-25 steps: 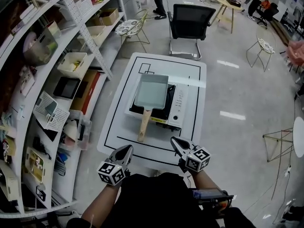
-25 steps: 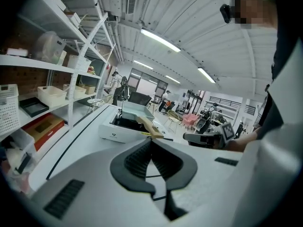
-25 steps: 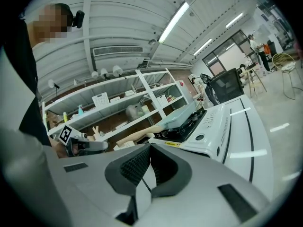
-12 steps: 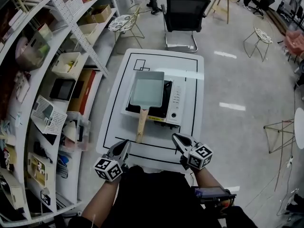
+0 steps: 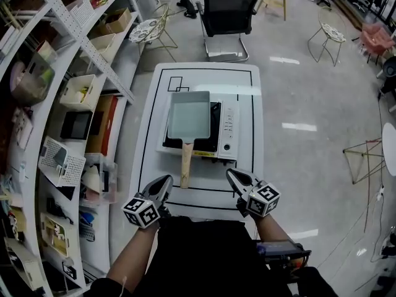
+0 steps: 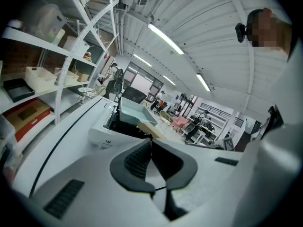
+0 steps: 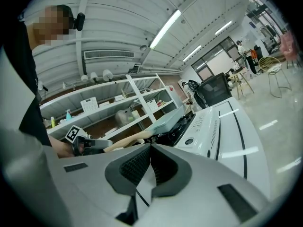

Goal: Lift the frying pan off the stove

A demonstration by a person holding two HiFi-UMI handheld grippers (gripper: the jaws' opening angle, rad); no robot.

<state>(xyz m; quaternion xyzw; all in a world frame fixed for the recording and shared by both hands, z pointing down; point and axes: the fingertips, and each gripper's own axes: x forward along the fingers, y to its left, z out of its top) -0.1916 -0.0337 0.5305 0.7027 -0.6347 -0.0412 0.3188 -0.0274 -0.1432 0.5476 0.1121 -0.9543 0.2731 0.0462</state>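
A pale blue rectangular frying pan [image 5: 189, 114] sits on a white and black portable stove [image 5: 226, 129] on the white table [image 5: 148, 135]. Its wooden handle [image 5: 185, 160] points toward me. My left gripper [image 5: 163, 184] hovers at the near table edge, just left of the handle's end, jaws shut and empty. My right gripper [image 5: 234, 178] is at the near edge to the handle's right, also shut on nothing. From the left gripper view the pan [image 6: 133, 114] and handle [image 6: 150, 129] lie ahead of the gripper [image 6: 151, 142]. The right gripper view shows the pan [image 7: 168, 118] beyond the gripper [image 7: 150, 148].
Shelves [image 5: 55, 104] with bins and boxes line the left side, close to the table. A black chair [image 5: 228, 17] stands past the table's far end. A black line [image 5: 148, 129] frames the tabletop. Wire stools [image 5: 150, 30] stand on the floor at the back.
Both grippers have come forward a little to the table's near edge. The view has shifted, so the table and stove sit slightly higher and more central. The pan has not moved.
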